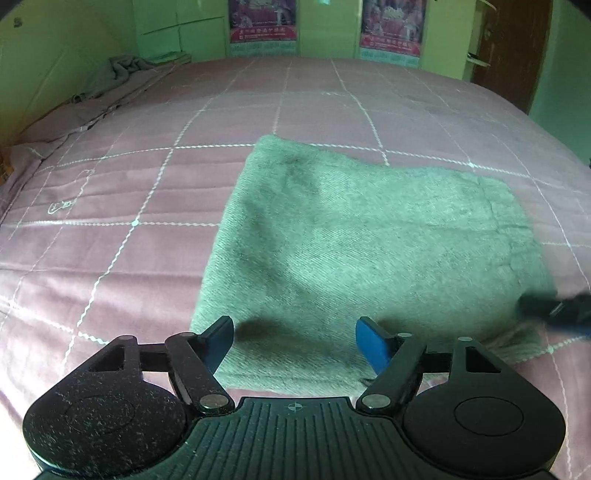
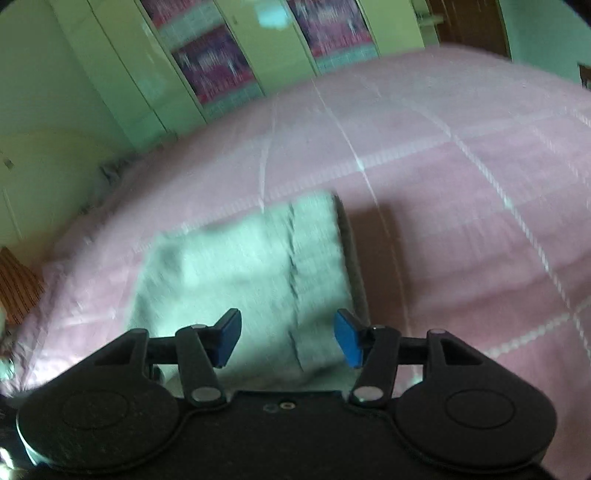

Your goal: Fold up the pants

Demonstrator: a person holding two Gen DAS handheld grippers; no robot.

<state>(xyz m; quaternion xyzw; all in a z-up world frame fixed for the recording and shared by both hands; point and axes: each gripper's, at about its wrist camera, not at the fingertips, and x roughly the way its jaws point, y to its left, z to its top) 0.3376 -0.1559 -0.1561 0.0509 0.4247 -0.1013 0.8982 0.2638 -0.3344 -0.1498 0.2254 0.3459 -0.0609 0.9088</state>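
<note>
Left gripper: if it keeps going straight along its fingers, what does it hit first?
Most likely the folded pants: the left gripper stands open and empty above their near edge, angled down at them. Nothing else shows in between, though depth is hard to judge.

Right wrist view smeared; pants [image 2: 243,273] folds perhaps layered, unclear.

Nothing really readable here tbh. The two posters [image 1: 263,22] [image 1: 392,27] on the far wall behind the bed each have a strip of characters along the bottom, but it's too small and fuzzy to make out. In the right wrist view they're just motion blur.
</note>
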